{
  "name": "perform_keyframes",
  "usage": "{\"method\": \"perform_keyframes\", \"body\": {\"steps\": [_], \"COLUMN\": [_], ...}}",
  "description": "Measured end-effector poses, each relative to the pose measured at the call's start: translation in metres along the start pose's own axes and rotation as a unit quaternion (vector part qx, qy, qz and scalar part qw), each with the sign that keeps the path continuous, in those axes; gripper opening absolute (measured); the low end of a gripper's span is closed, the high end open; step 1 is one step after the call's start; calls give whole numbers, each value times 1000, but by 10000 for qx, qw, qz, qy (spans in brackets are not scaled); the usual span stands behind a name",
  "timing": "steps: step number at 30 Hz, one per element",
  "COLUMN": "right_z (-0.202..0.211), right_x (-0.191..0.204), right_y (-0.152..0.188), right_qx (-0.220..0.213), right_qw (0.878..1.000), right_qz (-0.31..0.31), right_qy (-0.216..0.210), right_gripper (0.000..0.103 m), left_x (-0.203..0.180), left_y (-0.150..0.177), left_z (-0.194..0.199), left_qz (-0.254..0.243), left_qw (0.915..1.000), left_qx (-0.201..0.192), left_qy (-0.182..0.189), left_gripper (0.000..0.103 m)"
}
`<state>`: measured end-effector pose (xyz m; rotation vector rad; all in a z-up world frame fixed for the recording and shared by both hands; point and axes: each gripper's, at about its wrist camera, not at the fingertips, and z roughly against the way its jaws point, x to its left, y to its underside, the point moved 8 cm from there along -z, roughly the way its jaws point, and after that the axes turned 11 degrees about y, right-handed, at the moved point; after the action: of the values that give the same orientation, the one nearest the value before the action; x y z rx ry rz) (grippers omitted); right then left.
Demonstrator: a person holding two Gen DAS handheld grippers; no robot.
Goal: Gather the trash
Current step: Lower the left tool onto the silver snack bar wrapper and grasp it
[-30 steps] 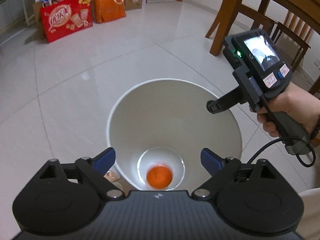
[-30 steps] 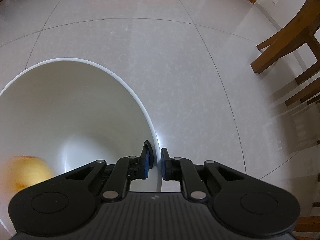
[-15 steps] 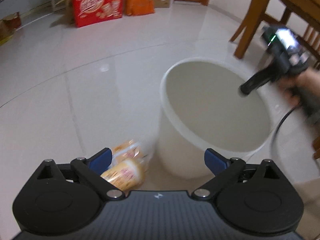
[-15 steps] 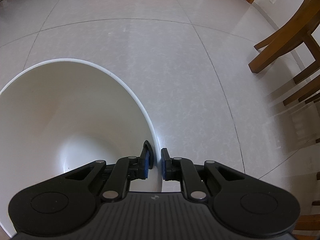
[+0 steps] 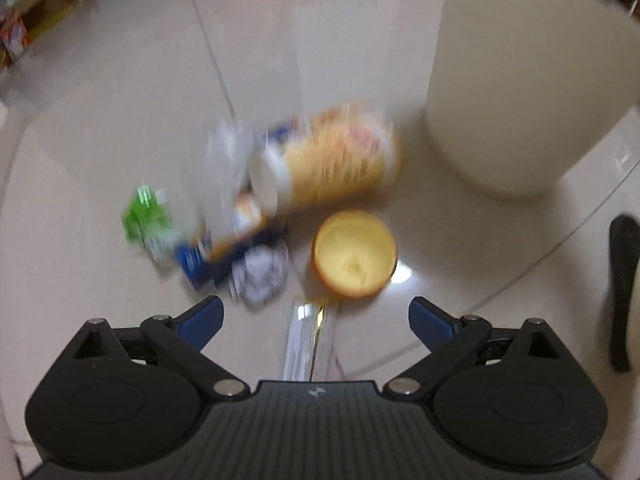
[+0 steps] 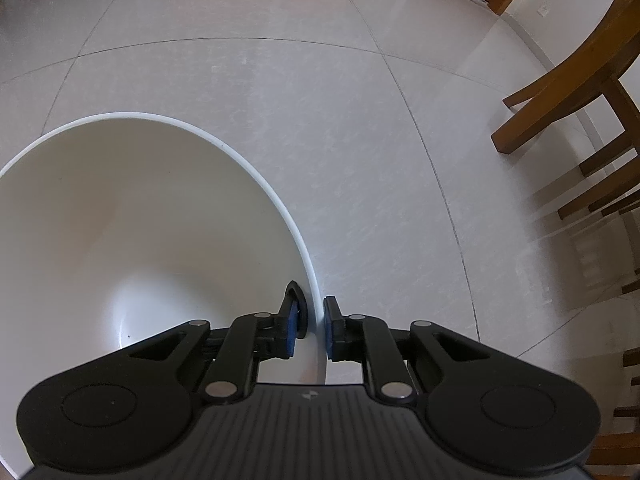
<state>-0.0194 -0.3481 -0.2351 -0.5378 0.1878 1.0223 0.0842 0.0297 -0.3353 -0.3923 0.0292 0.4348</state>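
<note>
The trash lies in a blurred heap on the tiled floor [image 5: 120, 92] just left of the white bin [image 5: 520, 92]: a yellow packet [image 5: 340, 160], a green wrapper [image 5: 146, 220], a crumpled blue-and-white scrap [image 5: 260, 272], a round orange piece [image 5: 354, 252] nearest me, and a pale flat strip [image 5: 308, 340]. My left hand-held gripper [image 5: 316, 318] hangs above the heap, spread wide and grasping nothing. My right hand-held gripper [image 6: 312, 330] is clenched on the bin's rim [image 6: 256, 172]. Wooden chair legs [image 6: 568, 120] stand to the right.
</note>
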Motion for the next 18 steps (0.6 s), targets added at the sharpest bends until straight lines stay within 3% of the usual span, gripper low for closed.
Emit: {"method": "perform_keyframes", "body": {"steps": [2,6,8,18], "right_z": [0,1,1,0], "right_x": [1,3,4,5], "right_y": [1,1,0,0], "right_qx": [-15,-38,-45,-71], "right_qw": [10000,9999,9998,9996], "right_qz": [41,107,128,203], "right_qy": [31,97,124,198], "right_gripper": [17,18,18,19], "left_x": [7,20,26,31], "left_y": [21,57,67,72], "left_z": [-16,-44,-51,-77], "left_qz": [18,94,204,138], "left_qw": [9999,9992,9988,9995], "left_qx": [162,331,366,245], "left_qy": [-16,-206,-267,-142], "left_gripper": [96,79,77,68]}}
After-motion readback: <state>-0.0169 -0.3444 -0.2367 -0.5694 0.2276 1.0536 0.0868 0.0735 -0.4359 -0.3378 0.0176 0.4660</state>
